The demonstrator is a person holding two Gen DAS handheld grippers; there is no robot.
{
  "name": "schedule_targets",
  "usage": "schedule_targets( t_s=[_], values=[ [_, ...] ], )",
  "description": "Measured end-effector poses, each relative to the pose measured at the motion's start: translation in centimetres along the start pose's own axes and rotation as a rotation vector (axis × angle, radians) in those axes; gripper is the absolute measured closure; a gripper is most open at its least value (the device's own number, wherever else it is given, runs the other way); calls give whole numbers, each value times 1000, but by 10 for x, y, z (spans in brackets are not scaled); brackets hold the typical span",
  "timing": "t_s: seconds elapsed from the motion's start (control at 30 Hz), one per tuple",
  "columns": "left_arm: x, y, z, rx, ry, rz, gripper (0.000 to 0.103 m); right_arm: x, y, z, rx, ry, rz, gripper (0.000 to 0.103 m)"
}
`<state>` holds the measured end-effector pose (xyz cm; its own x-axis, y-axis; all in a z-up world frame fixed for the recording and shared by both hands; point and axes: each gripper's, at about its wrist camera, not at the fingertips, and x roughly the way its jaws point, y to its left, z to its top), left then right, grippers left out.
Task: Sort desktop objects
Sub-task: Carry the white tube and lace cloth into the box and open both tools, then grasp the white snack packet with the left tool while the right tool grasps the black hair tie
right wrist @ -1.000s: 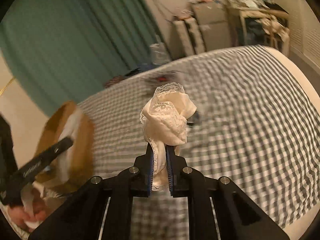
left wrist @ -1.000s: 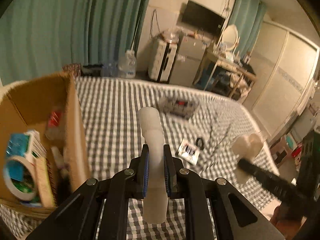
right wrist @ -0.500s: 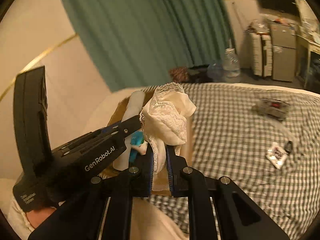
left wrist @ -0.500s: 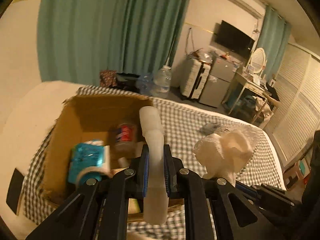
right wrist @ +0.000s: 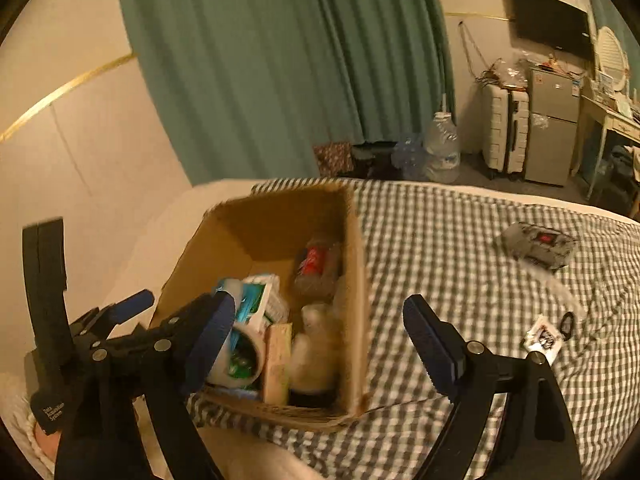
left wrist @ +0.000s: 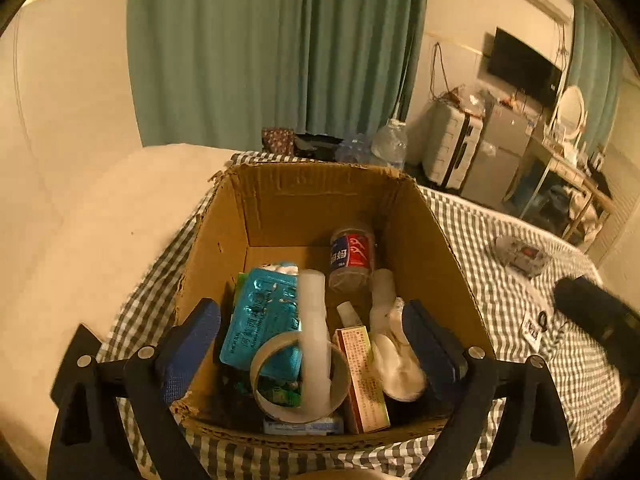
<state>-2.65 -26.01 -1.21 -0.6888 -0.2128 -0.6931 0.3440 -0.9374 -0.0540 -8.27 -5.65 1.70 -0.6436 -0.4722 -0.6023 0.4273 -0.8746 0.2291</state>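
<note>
An open cardboard box stands on the checkered bedcover and holds several things. In the left wrist view my left gripper is open above the box. The white tube lies in the box across a tape roll. The cream lace cloth lies at the box's right side. In the right wrist view my right gripper is open above the box, and the cloth shows blurred inside. The left gripper shows at the left.
In the box lie a blue packet, a cola bottle and a red-and-cream carton. On the bedcover to the right lie a grey packet, a small card and a black ring. A water jug stands beyond the bed.
Both grippers have opened over the box. The white tube has left my left gripper and the lace cloth has left my right gripper; both now lie in the box.
</note>
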Motion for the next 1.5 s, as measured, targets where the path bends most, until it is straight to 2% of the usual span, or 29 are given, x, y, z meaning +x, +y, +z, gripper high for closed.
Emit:
schedule_targets(
  t_s=[0.1, 0.23, 0.33, 0.43, 0.53, 0.67, 0.77, 0.9, 1.0, 1.13, 1.23, 1.33, 1.37, 1.4, 1.43, 1.47, 1.5],
  values=[
    [-14, -19, -4, 9, -24, -23, 8, -18, -27, -2, 28, -45, -73, 17],
    [-30, -65, -13, 88, -72, -129, 6, -44, -71, -5, 12, -97, -218, 17],
    [-38, -104, -25, 134, -116, -177, 3, -70, -111, -7, 8, -110, -323, 17],
    [-35, -141, -41, 157, -99, -241, 3, -91, -146, -16, 11, -149, -413, 16],
    [-21, -178, -58, 184, -41, -283, 3, -110, -179, -35, 12, -214, -487, 10],
    [13, -233, -78, 259, 38, -266, 3, -108, -210, -51, 69, -217, -498, 10],
    [36, -263, -88, 312, 63, -244, 3, -94, -241, -62, 152, -207, -485, 10],
    [70, -297, -95, 377, 82, -237, 3, -77, -278, -73, 237, -159, -470, 10],
    [99, -322, -99, 409, 125, -213, 3, -65, -302, -77, 316, -114, -472, 10],
    [129, -342, -99, 414, 165, -228, 3, -52, -317, -83, 346, -101, -462, 10],
    [148, -358, -99, 407, 194, -276, 3, -38, -329, -85, 368, -48, -469, 10],
    [163, -367, -103, 415, 224, -294, 3, -33, -332, -87, 377, -46, -455, 10],
    [169, -368, -106, 416, 244, -304, 4, -31, -332, -86, 375, -47, -446, 10],
    [171, -367, -107, 417, 235, -308, 14, -27, -333, -85, 375, -46, -443, 10],
    [171, -367, -108, 430, 210, -304, 35, -25, -334, -83, 374, -45, -446, 10],
    [170, -366, -108, 454, 193, -294, 44, -22, -333, -82, 372, -44, -444, 10],
    [169, -364, -106, 463, 195, -307, 48, -18, -334, -80, 368, -43, -438, 10]
  ],
)
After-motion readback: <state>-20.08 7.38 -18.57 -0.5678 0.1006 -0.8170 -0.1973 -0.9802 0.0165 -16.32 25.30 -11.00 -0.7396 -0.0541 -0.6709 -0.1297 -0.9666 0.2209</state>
